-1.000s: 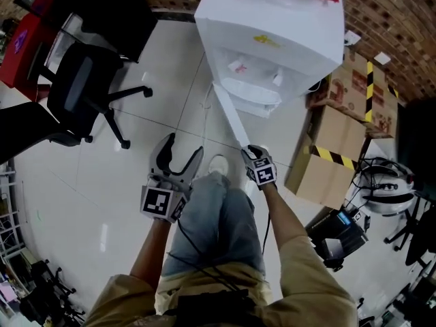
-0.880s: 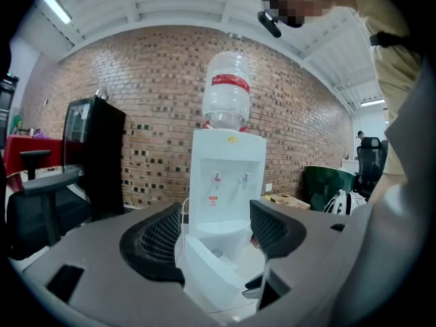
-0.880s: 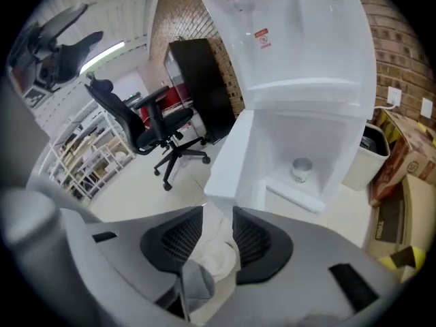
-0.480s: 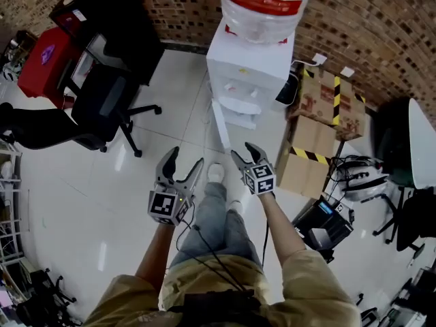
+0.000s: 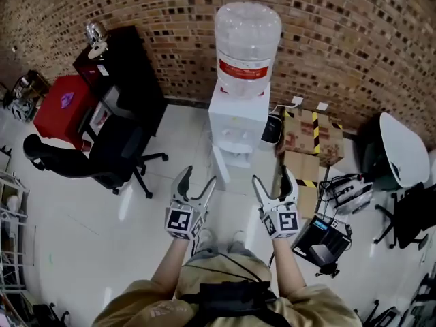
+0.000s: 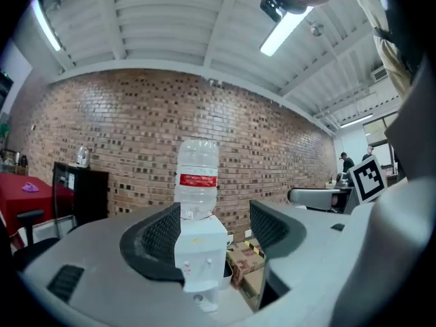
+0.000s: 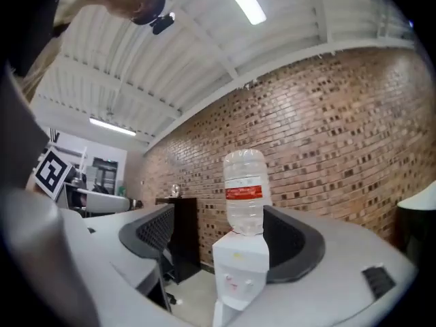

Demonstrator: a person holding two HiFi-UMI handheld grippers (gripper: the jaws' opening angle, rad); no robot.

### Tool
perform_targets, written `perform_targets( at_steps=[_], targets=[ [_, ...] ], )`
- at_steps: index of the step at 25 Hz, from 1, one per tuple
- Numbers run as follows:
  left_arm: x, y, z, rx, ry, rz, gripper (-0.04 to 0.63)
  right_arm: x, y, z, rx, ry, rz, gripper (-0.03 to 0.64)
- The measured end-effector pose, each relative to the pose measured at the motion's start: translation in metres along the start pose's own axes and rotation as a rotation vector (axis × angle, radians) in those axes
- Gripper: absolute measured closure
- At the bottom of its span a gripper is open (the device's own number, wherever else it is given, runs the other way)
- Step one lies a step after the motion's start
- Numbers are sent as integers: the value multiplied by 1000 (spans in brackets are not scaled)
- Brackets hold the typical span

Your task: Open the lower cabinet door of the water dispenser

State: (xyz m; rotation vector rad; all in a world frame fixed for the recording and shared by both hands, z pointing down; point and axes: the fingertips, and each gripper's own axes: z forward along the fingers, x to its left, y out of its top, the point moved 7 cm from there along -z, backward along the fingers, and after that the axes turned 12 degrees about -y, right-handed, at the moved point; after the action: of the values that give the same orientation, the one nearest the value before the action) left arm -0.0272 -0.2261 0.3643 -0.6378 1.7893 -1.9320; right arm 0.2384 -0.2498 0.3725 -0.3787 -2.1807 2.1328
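Observation:
The white water dispenser (image 5: 238, 125) stands against the brick wall with a clear bottle (image 5: 248, 43) on top. Its lower cabinet door (image 5: 219, 167) hangs swung out to the left. Both grippers are held level in front of it, well short of it. My left gripper (image 5: 199, 177) is open with nothing between its fingers. The jaws of my right gripper (image 5: 272, 177) are opening, also with nothing between them. In the left gripper view the dispenser (image 6: 199, 251) shows between the pads, and in the right gripper view the dispenser (image 7: 240, 271) does too.
A black office chair (image 5: 112, 152) stands left of the dispenser, with a black cabinet (image 5: 126, 73) and a red one (image 5: 65, 107) behind it. Cardboard boxes (image 5: 310, 138) sit right of the dispenser. A black device (image 5: 320, 240) and cables lie on the floor at right.
Both grippers and the head camera have risen from low by the door. The right gripper, shut at the door's edge before, has let go and spread its jaws.

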Motion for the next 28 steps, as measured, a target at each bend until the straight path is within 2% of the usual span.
perform_targets(
  at_steps=[4, 10, 15, 19, 24, 28],
  targets=[
    [14, 13, -12, 12, -41, 66, 285, 17, 10, -16, -7, -80, 39, 193],
    [37, 15, -22, 11, -42, 61, 285, 24, 14, -14, 8, -161, -5, 219],
    [46, 18, -16, 1, -76, 71, 285, 37, 31, -5, -18, -168, -31, 221],
    [37, 23, -7, -9, -108, 117, 285, 44, 27, -3, -18, -145, -27, 233],
    [26, 29, 2, -27, -124, 124, 285, 41, 25, -1, -2, -128, -18, 235],
    [31, 29, 1, -37, -104, 110, 285, 43, 25, 1, -11, -104, -17, 235]
  ],
)
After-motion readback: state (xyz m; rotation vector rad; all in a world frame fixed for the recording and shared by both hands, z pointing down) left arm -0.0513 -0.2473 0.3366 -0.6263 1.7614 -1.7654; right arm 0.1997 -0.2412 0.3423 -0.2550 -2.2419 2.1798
